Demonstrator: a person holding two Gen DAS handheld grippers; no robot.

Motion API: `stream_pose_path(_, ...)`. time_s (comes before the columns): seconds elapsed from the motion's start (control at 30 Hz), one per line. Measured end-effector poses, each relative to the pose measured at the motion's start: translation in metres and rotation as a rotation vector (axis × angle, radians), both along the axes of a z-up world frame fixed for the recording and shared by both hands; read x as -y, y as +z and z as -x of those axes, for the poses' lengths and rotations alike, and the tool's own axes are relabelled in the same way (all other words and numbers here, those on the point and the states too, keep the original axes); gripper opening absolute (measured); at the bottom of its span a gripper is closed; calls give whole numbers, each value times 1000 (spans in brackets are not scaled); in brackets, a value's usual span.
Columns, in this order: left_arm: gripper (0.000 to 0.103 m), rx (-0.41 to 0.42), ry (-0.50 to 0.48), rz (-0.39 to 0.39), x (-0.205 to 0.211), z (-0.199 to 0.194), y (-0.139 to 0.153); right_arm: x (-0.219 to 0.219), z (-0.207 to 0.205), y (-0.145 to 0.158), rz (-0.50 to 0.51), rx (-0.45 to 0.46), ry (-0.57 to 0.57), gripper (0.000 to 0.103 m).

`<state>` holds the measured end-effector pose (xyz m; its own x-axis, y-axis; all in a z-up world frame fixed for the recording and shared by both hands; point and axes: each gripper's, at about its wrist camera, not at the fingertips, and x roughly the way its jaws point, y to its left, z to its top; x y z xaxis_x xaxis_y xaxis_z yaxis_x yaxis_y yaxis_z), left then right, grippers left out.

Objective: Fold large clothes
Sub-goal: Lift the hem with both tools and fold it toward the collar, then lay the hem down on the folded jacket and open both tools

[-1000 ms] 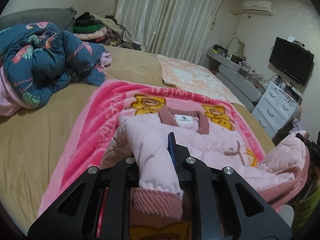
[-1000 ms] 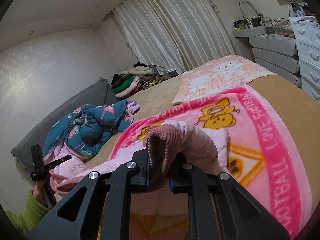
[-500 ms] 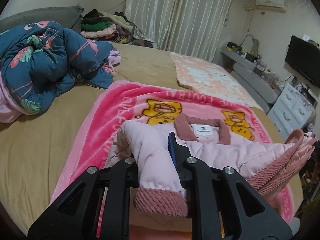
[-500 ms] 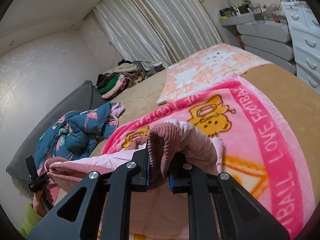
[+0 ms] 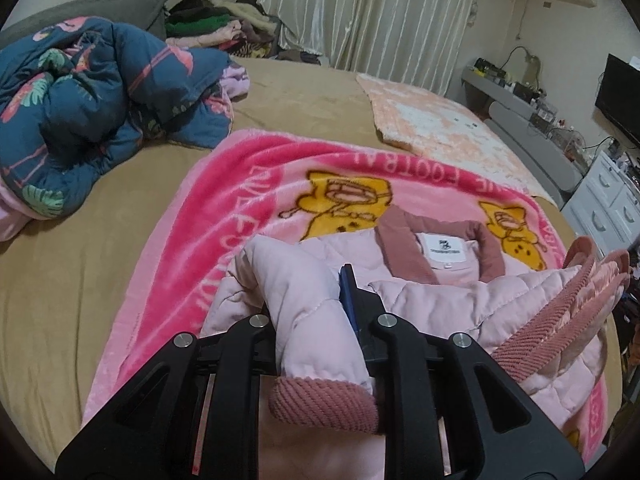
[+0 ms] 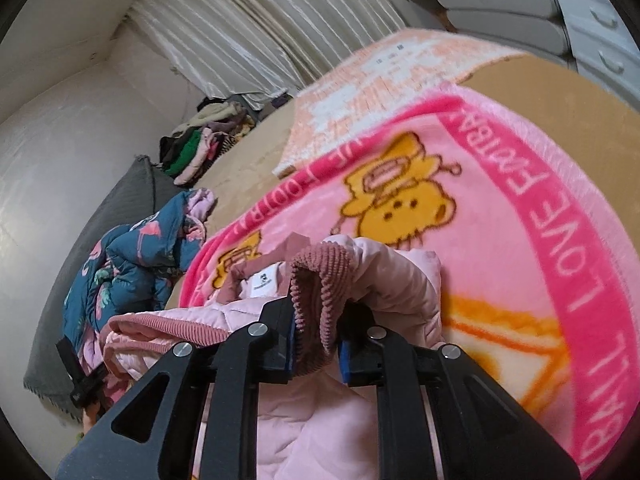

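A pale pink quilted jacket point(image 5: 440, 300) with a dusty-rose corduroy collar point(image 5: 394, 248) lies front up on a pink cartoon blanket point(image 5: 224, 216). My left gripper point(image 5: 308, 296) grips a padded sleeve just above its ribbed cuff point(image 5: 324, 404), low over the jacket's left side; its jaws are opening slightly with the sleeve still between them. My right gripper point(image 6: 318, 312) pinches a ribbed rose cuff point(image 6: 320, 276) above the jacket point(image 6: 320, 432); its jaws are opening too, cuff still pressed. A folded rose-edged hem point(image 5: 560, 308) is bunched at the right.
The blanket point(image 6: 500, 240) covers the near part of a tan bed point(image 5: 60, 280). A blue flamingo quilt point(image 5: 100, 112) lies at the left, a clothes pile point(image 5: 216, 28) at the back, a peach towel point(image 5: 440, 124) beyond. White drawers point(image 5: 608, 208) stand past the bed's right edge.
Both grippers moved forward and down toward the collar, carrying the sleeves over the jacket body. The right wrist rolled, tilting its view. The jacket's bunched right side now lies closer in.
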<state>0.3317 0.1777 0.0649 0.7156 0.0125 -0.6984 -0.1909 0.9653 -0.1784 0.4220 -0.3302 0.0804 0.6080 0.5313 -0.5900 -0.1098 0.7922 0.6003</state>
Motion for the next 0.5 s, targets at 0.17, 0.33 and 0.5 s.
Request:
stream_pose_path(0.17,12,-50,13,22,-6,-18,-24,10,-8,-13,-145,-41,-18,27)
stream_pose_path(0.33,13,-68,22,50,-12,-27,-39,0,21,7,-76,85,2,91)
stream_pose_path(0.5,18,-68,36,81,-11,-32,-40,-53,47,-6,239,95,134,91)
